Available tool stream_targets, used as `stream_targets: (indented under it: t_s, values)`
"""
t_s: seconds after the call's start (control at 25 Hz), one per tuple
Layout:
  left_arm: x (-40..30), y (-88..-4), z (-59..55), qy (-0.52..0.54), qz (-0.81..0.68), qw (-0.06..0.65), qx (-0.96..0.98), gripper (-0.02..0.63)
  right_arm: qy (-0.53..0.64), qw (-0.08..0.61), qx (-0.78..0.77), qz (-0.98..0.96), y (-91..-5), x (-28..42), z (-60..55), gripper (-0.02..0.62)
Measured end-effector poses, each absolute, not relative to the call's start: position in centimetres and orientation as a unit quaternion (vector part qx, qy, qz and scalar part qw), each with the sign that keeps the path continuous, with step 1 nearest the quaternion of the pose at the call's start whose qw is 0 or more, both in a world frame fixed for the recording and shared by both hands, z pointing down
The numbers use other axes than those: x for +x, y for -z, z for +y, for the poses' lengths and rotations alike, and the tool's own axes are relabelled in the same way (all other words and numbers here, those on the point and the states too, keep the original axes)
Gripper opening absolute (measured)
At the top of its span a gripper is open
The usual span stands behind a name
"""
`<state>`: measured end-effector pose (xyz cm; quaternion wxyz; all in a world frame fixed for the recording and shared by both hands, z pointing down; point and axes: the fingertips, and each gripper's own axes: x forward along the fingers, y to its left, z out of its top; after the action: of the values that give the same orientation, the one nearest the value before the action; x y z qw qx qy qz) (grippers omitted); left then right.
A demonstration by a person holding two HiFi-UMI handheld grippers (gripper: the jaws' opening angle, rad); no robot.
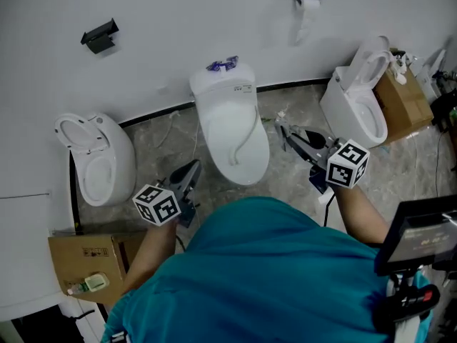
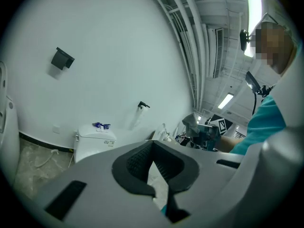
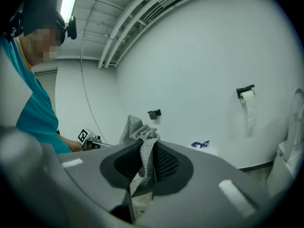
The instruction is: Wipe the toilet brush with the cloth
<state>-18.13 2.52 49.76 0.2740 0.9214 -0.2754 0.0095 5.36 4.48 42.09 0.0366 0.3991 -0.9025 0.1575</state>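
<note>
Your teal shirt (image 1: 271, 263) is filling the near edge. You are carrying two tools: the left tool (image 1: 191, 170) is pressing its jaws together, empty; the right tool (image 1: 282, 127) is pinching one grey cloth (image 3: 137, 133). Three toilets are standing on the floor (image 1: 150, 148) along its wall edge: left toilet (image 1: 96, 159), middle toilet (image 1: 232, 131), right toilet (image 1: 360, 98). Two cardboard boxes are flanking them: left box (image 1: 86, 259), right box (image 1: 403, 98).

Coarse grey knitted cloth (image 3: 137, 129) between the matt black, ribbed pads (image 3: 166, 163) of the right tongs (image 3: 145, 148); glossy white ceramic toilet (image 1: 232, 131), veined stone-look floor (image 1: 161, 145), matt brown cardboard box (image 1: 82, 256).
</note>
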Motion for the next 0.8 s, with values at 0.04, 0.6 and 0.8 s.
stream_targets:
  t_s: [0.04, 0.6, 0.8]
  values:
    - [-17.9, -50.5, 0.8, -0.014, -0.276, 0.281, 0.919, 0.006, -0.163, 0.038, 0.400, -0.901, -42.6, 5.7, 2.6, 0.049]
    - [-6.2, -58.5, -10.2, -0.083, -0.385, 0.328, 0.859, 0.008, -0.182, 0.045, 0.295, -0.937, -45.9, 16.6, -13.6, 0.049]
    - [-5.2, -64.0, -11.9, -0.141, -0.408, 0.363, 0.826, 0.009, -0.197, 0.060, 0.281, -0.937, -48.1, 17.5, -16.4, 0.049]
